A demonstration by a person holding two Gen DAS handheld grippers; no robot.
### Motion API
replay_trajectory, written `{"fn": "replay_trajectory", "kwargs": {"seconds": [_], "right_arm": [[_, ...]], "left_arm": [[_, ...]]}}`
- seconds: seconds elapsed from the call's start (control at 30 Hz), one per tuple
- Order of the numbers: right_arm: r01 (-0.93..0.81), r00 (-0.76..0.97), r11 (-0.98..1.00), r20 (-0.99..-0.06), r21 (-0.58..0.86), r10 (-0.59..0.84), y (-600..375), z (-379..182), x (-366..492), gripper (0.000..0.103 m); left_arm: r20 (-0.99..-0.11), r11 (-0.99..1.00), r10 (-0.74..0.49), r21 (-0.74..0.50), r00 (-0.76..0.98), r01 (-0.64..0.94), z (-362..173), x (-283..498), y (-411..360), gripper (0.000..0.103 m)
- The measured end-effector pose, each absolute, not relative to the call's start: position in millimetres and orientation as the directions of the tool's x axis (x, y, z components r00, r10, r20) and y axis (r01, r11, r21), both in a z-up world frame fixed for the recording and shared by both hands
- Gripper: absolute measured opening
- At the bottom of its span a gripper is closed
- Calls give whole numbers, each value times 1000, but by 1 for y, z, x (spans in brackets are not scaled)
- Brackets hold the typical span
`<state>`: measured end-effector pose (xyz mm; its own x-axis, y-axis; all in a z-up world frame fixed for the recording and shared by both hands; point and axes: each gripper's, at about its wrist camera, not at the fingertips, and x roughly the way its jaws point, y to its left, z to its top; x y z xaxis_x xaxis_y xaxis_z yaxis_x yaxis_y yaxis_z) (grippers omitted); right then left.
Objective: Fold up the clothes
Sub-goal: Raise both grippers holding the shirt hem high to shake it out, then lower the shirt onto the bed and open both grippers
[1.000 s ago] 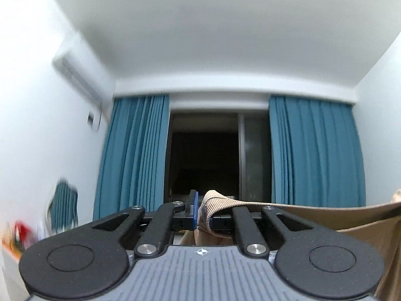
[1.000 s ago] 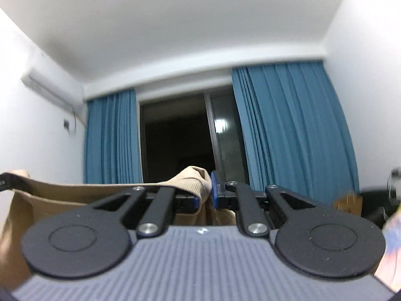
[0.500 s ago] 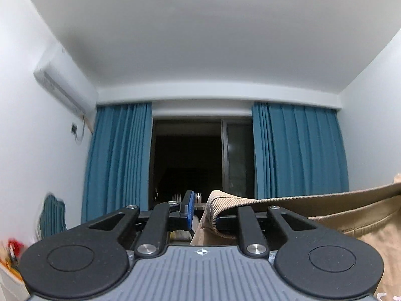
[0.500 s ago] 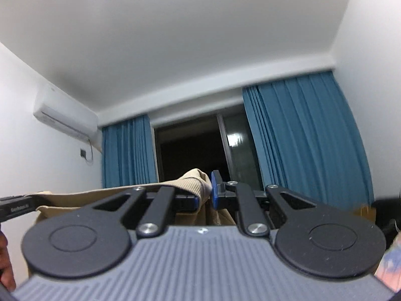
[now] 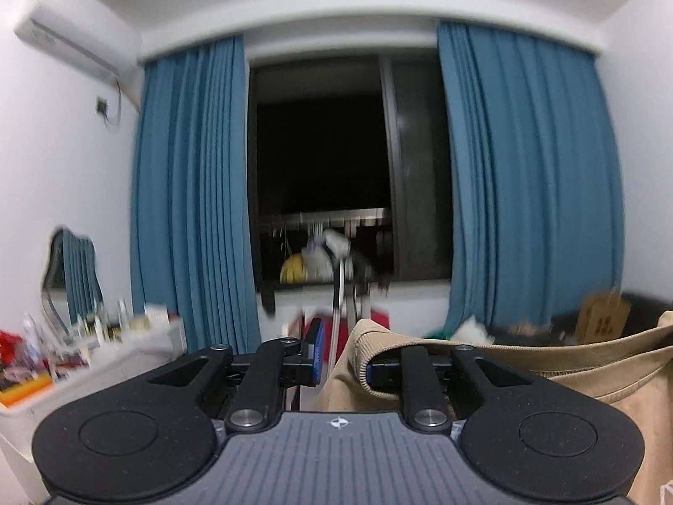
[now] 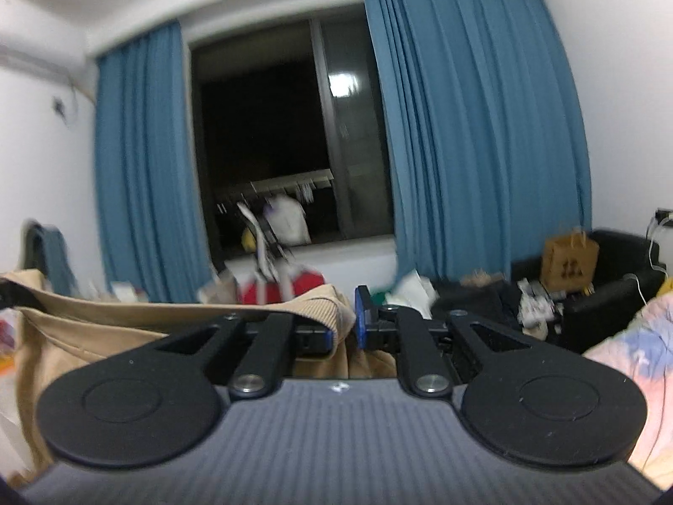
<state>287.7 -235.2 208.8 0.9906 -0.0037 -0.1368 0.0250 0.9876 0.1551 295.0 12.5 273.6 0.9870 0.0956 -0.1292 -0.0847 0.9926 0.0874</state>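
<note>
A tan garment with a ribbed hem [image 5: 525, 357] stretches taut between both grippers. In the left wrist view my left gripper [image 5: 340, 353] has its jaws opening. A gap shows between the left blue pad [image 5: 316, 351] and the cloth, and the hem hangs folded over the right finger only. In the right wrist view the same tan garment [image 6: 126, 311] runs off to the left. My right gripper [image 6: 345, 320] is shut on its ribbed corner, which is pinched against the blue pad [image 6: 361, 315]. Both grippers point roughly level toward the window.
Blue curtains [image 5: 189, 193] frame a dark window [image 5: 324, 147]. A mirror [image 5: 69, 273] and a cluttered white dresser [image 5: 84, 362] stand at the left. At the right are a black sofa [image 6: 610, 294] with a paper bag [image 6: 568, 259] and pastel bedding [image 6: 643, 357].
Both views have swung down from the ceiling to the room and window. The left jaws have spread, and the hem once pinched there now rests on one finger. The right grip is unchanged.
</note>
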Motion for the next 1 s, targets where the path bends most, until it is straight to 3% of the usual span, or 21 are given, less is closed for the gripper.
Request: {"fn": "replay_trajectory", "kwargs": {"seconds": [0.23, 0.47, 0.6, 0.73, 0.77, 0.8, 0.83, 0.87, 0.9, 1.0], "right_arm": [[92, 924, 984, -381, 154, -27, -232, 54, 481, 13], [131, 813, 962, -581, 242, 36, -248, -105, 582, 13], [91, 760, 952, -638, 293, 124, -261, -136, 601, 14], [46, 713, 951, -676, 306, 183, -264, -138, 614, 16], [40, 700, 955, -690, 295, 184, -263, -137, 617, 16], [34, 686, 958, -704, 284, 184, -261, -136, 619, 19], [32, 672, 961, -718, 273, 182, -260, -134, 622, 24], [29, 657, 964, -732, 265, 181, -258, -131, 623, 26], [25, 644, 967, -744, 254, 179, -255, -128, 624, 32], [9, 617, 979, -772, 205, 156, -247, -123, 626, 62]], "left_arm": [[-356, 991, 114, 100, 927, -84, 76, 492, 16, 21], [-542, 990, 99, 139, 835, -27, -106, 597, 25, 21], [-627, 994, 60, 112, 777, 14, -148, 632, 33, 23], [-648, 995, 37, 94, 761, 32, -150, 645, 36, 25], [-649, 995, 35, 90, 760, 32, -147, 646, 37, 33], [-650, 996, 35, 84, 759, 27, -143, 646, 39, 53], [-652, 997, 35, 79, 758, 22, -138, 646, 41, 66], [-652, 997, 31, 69, 758, 19, -132, 646, 42, 91], [-650, 998, 21, 58, 759, 22, -122, 642, 43, 102], [-658, 996, 3, 69, 753, 57, -92, 628, 36, 103]]}}
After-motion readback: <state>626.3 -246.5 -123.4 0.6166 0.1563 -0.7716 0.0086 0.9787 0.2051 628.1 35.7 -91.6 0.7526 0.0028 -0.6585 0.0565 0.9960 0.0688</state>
